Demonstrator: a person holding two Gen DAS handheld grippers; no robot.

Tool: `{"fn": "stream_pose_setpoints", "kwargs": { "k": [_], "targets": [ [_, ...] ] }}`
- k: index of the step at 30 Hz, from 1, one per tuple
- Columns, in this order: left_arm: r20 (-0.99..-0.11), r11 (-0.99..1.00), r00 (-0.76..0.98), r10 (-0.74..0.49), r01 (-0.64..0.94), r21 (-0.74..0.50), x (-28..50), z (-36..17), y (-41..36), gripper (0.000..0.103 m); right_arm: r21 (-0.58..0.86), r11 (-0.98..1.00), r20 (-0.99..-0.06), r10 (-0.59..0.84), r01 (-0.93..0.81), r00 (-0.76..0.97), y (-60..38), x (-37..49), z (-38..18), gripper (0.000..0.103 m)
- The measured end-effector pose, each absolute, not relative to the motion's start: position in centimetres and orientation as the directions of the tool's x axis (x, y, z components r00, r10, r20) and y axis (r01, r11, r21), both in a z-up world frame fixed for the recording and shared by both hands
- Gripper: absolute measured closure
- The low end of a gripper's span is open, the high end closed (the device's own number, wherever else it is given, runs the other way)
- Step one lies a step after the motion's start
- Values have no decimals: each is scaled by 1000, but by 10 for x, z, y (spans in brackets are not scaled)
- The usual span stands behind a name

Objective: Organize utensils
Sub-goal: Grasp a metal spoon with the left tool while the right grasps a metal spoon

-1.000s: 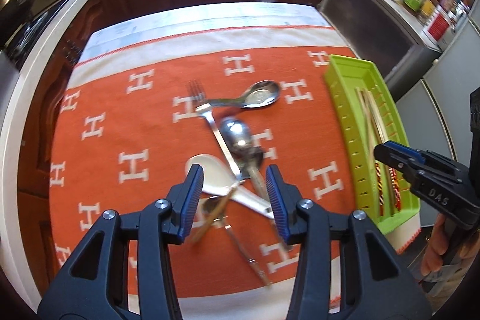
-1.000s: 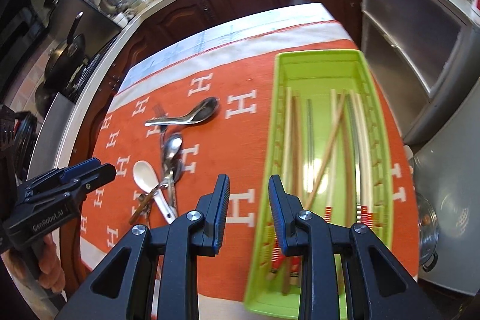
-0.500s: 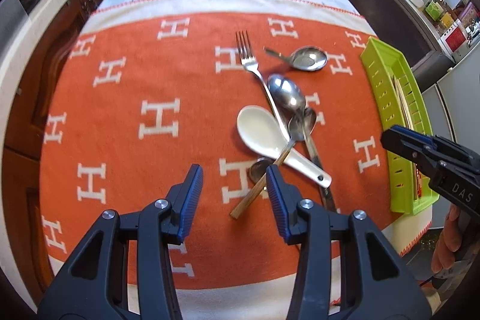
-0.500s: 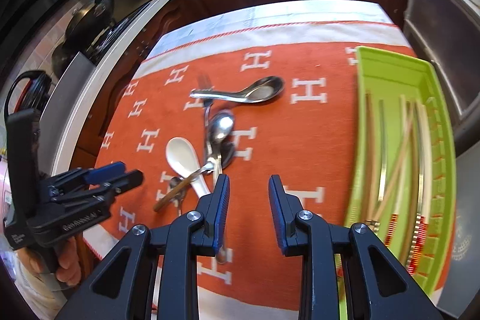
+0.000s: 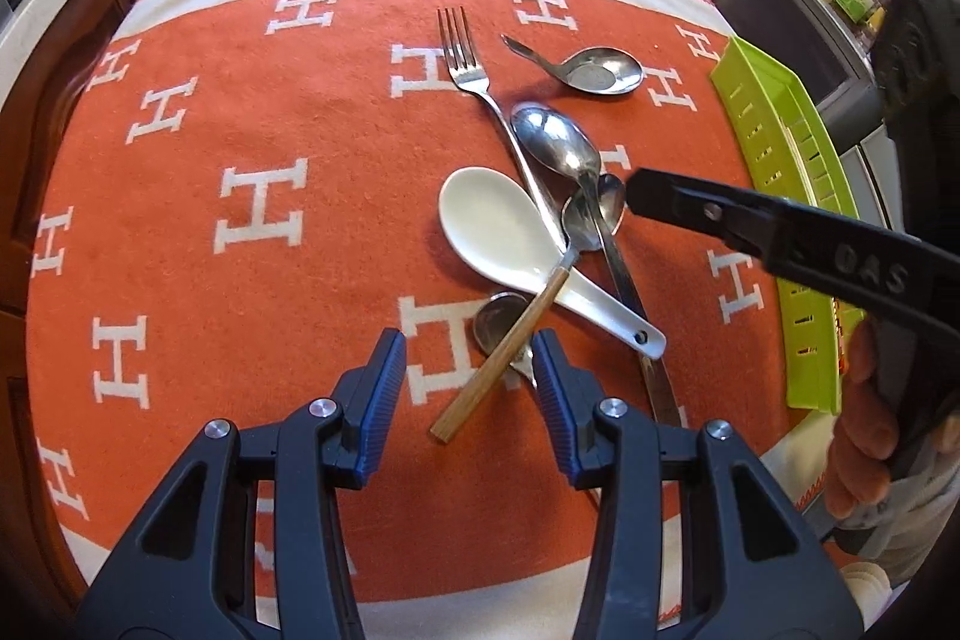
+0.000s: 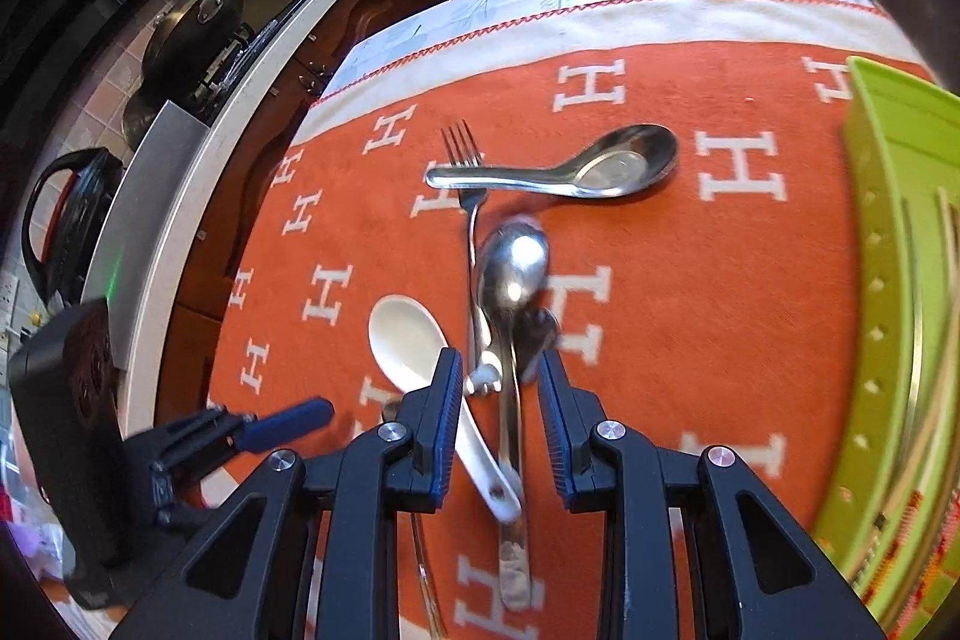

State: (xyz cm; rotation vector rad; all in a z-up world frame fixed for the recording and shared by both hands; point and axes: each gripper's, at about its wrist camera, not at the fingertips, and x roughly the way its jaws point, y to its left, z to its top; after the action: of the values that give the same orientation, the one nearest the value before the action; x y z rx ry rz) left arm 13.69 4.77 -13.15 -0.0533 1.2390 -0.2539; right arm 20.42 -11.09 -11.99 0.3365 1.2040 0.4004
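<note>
Between the part-open jaws of the left gripper we see the wooden-handled spoon, unclamped, crossing the white ceramic spoon. We note the right gripper also part open and empty over a steel spoon beside the fork. All lie piled on the orange cloth; green tray at right edge.

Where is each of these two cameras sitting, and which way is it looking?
Left wrist view: sits on the left claw, looking steeply down at the wooden-handled spoon; the right claw and a hand show.
Right wrist view: sits on the right claw, looking down at the steel spoon; the left claw shows.
Shared: white spoon, fork, green tray.
</note>
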Motion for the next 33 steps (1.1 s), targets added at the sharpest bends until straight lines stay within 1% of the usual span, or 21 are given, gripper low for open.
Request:
{"fn": "stream_pose_setpoints", "kwargs": {
  "k": [8,16,17,18,19,24,27,33],
  "targets": [
    [-921,966,298,-250,148,-214,146,-136,57,63,505,859,-821,507,-82,261,-99,247,-153,76],
    [-918,961,291,-270,143,-237,149,-139,62,63,496,859,-818,511,-127,264,-78,263,-161,76],
    [-918,960,289,-272,144,-239,149,-140,62,63,483,865,-823,502,-140,265,-74,263,-160,77],
    [-918,960,288,-274,144,-241,149,-140,62,63,467,871,-829,492,-152,267,-69,263,-159,81],
    [-918,959,287,-275,144,-242,149,-141,62,62,458,874,-833,485,-161,266,-65,262,-159,83],
    [-919,958,279,-280,138,-250,149,-144,63,63,382,898,-849,435,-220,301,-51,257,-153,89],
    [-919,957,274,-284,137,-255,149,-145,63,63,378,893,-846,440,-242,301,-47,252,-151,91],
    [-915,956,281,-288,147,-255,147,-141,59,63,370,892,-847,439,-261,299,-47,247,-151,93]
  ]
}}
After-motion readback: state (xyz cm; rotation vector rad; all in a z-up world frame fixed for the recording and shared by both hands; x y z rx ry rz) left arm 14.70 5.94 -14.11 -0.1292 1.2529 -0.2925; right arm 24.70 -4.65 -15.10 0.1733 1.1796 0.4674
